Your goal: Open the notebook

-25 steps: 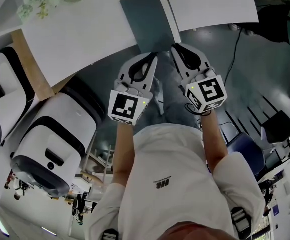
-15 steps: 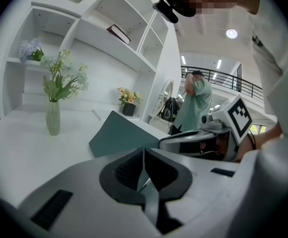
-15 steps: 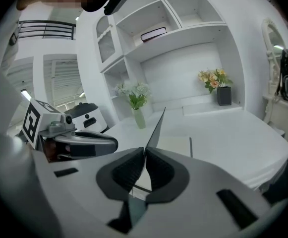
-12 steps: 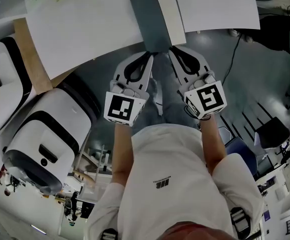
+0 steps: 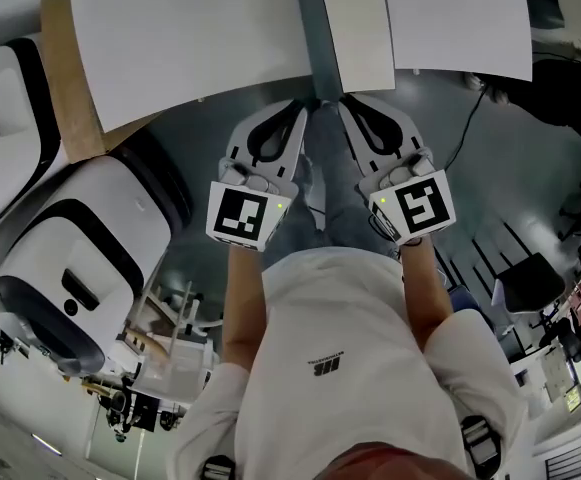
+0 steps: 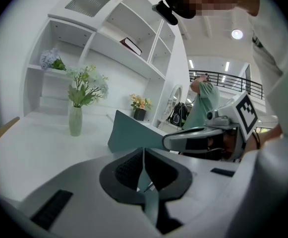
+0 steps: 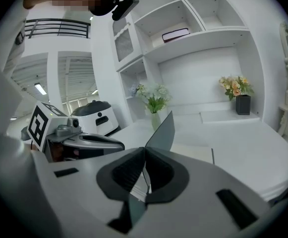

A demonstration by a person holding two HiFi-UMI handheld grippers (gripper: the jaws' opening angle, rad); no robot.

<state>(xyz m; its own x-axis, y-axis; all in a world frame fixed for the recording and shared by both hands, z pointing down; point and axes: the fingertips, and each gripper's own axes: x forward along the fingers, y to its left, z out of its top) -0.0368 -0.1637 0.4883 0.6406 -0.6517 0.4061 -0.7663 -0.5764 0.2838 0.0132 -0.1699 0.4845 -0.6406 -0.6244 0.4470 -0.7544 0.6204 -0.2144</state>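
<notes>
The notebook lies at the near edge of the white table (image 5: 200, 48). Its grey-teal cover (image 5: 315, 38) stands nearly upright, and a white page (image 5: 358, 36) is bared to its right. My left gripper (image 5: 308, 105) is shut on the cover's near edge; in the left gripper view the cover (image 6: 134, 133) rises out of the closed jaws (image 6: 143, 150). Right beside it, my right gripper (image 5: 342, 101) is also shut on that thin edge. In the right gripper view the cover (image 7: 161, 130) slants up from the jaws (image 7: 144, 150), with the white page (image 7: 196, 152) flat beyond.
A white and black machine (image 5: 80, 268) stands on the floor to the left, and a wooden board (image 5: 65, 88) sits at the table's left end. A vase of flowers (image 6: 75, 120) stands further back on the table. White shelves (image 7: 198, 29) line the wall. A cable (image 5: 467, 108) trails on the floor at right.
The cover has swung up from a low slant to nearly upright, baring more of the white page. Both grippers rose with its edge, still side by side.
</notes>
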